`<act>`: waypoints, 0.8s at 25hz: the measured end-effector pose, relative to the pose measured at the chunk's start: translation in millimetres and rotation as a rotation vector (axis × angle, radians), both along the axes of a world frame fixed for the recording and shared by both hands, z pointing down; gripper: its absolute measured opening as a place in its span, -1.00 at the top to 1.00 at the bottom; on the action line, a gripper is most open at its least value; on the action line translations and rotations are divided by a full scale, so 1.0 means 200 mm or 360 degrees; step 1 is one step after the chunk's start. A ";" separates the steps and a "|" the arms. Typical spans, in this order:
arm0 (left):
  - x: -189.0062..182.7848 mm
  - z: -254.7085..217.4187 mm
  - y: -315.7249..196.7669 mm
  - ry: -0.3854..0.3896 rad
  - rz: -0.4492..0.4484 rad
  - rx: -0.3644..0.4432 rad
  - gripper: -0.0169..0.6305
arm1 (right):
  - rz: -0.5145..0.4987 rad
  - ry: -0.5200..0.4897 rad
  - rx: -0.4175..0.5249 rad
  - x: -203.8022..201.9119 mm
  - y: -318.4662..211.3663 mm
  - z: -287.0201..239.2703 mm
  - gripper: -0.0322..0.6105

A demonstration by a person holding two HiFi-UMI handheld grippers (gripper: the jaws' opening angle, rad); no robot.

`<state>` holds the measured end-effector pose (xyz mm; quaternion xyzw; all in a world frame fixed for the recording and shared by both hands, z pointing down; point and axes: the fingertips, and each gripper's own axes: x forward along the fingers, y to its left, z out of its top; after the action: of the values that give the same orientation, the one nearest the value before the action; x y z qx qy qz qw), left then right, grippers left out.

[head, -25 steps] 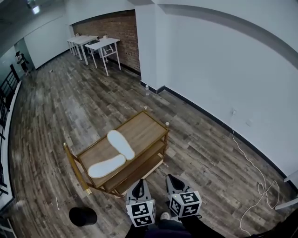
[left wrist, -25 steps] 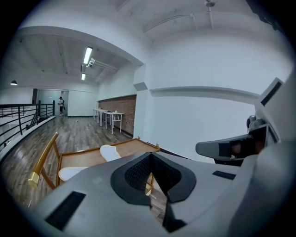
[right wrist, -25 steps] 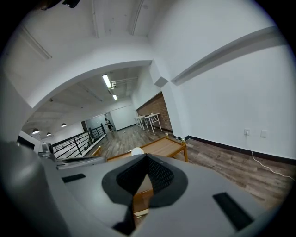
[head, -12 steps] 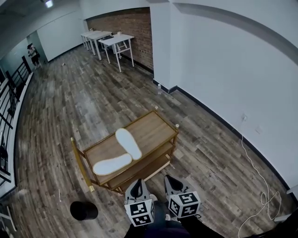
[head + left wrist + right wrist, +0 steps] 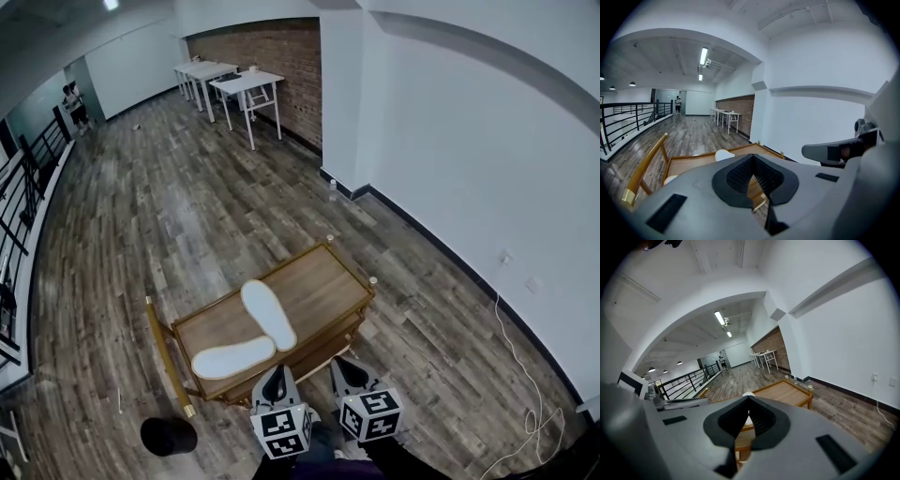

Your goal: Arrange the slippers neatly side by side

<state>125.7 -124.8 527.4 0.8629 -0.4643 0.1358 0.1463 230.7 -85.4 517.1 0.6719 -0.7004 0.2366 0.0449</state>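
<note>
Near slipper [image 5: 234, 357]: it lies flat on the left part of the wooden tabletop [image 5: 319, 286], by the near edge. Its long axis runs left to right along that edge.

Far slipper [image 5: 269, 314]: it lies flat near the middle of the tabletop, its long axis running away from the person. The pair is thus set in an L, not side by side. The near ends come close together; contact cannot be told.

Left tool [image 5: 277, 375]: the jaws are closed together and nothing is held. It is kept just short of the tabletop's near edge. The near slipper lies ahead and to its left; the far slipper lies almost straight ahead.

Right tool [image 5: 342, 362]: the jaws are likewise closed and empty. Both slippers lie ahead and to its left, with the far one closer.

Deciding relation: the left tool is judged nearer to both slippers. One slipper's long axis would have to be swung until it matches the other's.
</note>
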 end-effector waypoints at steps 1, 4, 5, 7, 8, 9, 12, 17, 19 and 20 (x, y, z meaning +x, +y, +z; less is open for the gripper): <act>0.01 0.01 -0.04 0.0003 -0.0005 -0.0006 0.95 | -0.0008 0.0002 -0.0004 0.01 -0.04 0.00 0.90; 0.03 0.02 -0.16 0.0018 -0.0030 -0.0013 0.95 | -0.0035 0.0013 -0.0016 0.02 -0.18 0.01 0.90; 0.03 0.02 -0.20 0.0021 -0.0040 -0.0019 0.95 | -0.0048 0.0017 -0.0023 0.02 -0.22 0.02 0.90; 0.03 0.04 -0.28 0.0023 -0.0057 -0.0037 0.94 | -0.0069 0.0025 -0.0040 0.02 -0.30 0.03 0.90; 0.03 0.05 -0.31 0.0023 -0.0065 -0.0045 0.95 | -0.0078 0.0029 -0.0046 0.02 -0.34 0.04 0.90; 0.02 0.06 -0.35 0.0025 -0.0076 -0.0051 0.95 | -0.0088 0.0033 -0.0049 0.02 -0.38 0.04 0.90; -0.01 0.07 -0.44 0.0031 -0.0121 -0.0055 0.95 | -0.0120 0.0046 -0.0045 0.01 -0.49 0.04 0.90; -0.12 0.07 -0.51 0.0010 -0.0203 -0.0023 0.95 | -0.0213 0.0050 -0.0066 -0.09 -0.60 0.06 0.90; -0.19 0.09 -0.52 0.0004 -0.0260 -0.0033 0.95 | -0.0261 0.0050 -0.0072 -0.14 -0.64 0.07 0.90; -0.21 0.10 -0.52 0.0004 -0.0289 -0.0052 0.95 | -0.0282 0.0050 -0.0076 -0.16 -0.65 0.07 0.90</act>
<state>83.0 -229.3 547.1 0.8150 -0.5381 0.1284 0.1725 199.3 -216.2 531.5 0.6096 -0.7505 0.2378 0.0925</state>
